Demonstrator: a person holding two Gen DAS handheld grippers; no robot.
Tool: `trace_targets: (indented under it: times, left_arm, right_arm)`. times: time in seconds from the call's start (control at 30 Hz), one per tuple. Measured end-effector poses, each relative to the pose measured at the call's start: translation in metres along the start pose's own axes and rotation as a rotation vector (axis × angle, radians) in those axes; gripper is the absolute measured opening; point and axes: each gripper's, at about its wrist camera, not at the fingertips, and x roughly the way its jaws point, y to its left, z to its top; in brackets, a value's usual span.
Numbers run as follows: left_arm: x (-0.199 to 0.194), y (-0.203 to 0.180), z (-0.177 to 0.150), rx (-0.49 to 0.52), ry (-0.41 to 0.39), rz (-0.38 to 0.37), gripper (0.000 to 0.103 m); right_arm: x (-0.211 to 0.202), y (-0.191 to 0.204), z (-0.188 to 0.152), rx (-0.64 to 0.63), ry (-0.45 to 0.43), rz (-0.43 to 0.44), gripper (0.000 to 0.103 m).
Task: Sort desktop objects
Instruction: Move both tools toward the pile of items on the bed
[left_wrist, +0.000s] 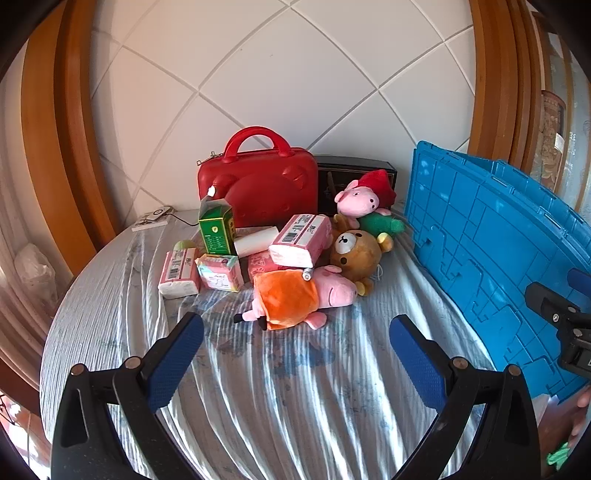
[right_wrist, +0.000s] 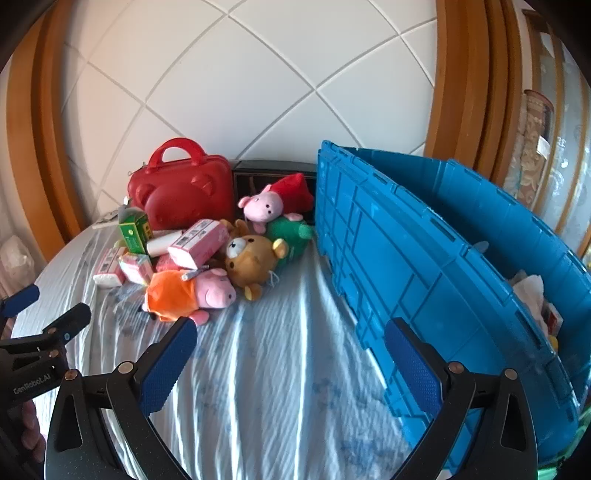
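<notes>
A pile of objects lies mid-table: an orange-dressed pig plush (left_wrist: 295, 295) (right_wrist: 188, 291) in front, a brown bear plush (left_wrist: 356, 254) (right_wrist: 251, 258), a red-dressed pig plush (left_wrist: 364, 195) (right_wrist: 273, 201), a green plush (left_wrist: 380, 223), pink tissue packs (left_wrist: 301, 240) (right_wrist: 197, 243), a green carton (left_wrist: 216, 230) (right_wrist: 133, 230) and a white roll (left_wrist: 255, 240). A blue crate (left_wrist: 491, 251) (right_wrist: 424, 258) stands at the right. My left gripper (left_wrist: 295, 339) is open and empty just short of the orange pig. My right gripper (right_wrist: 290, 343) is open and empty beside the crate.
A red case (left_wrist: 258, 184) (right_wrist: 184, 194) and a black box (left_wrist: 354, 173) stand against the tiled wall behind the pile. A small device with a cable (left_wrist: 155, 218) lies at the far left. The crate holds some white paper (right_wrist: 532, 288). A striped cloth (left_wrist: 277, 406) covers the table.
</notes>
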Motion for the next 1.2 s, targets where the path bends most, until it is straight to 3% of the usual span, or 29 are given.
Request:
trace_targets:
  times: [1.2]
  left_arm:
    - [0.04,0.027,0.006,-0.01,0.055,0.031,0.102]
  right_arm:
    - [0.041,0.012,0.017,-0.014,0.046,-0.009,0.103]
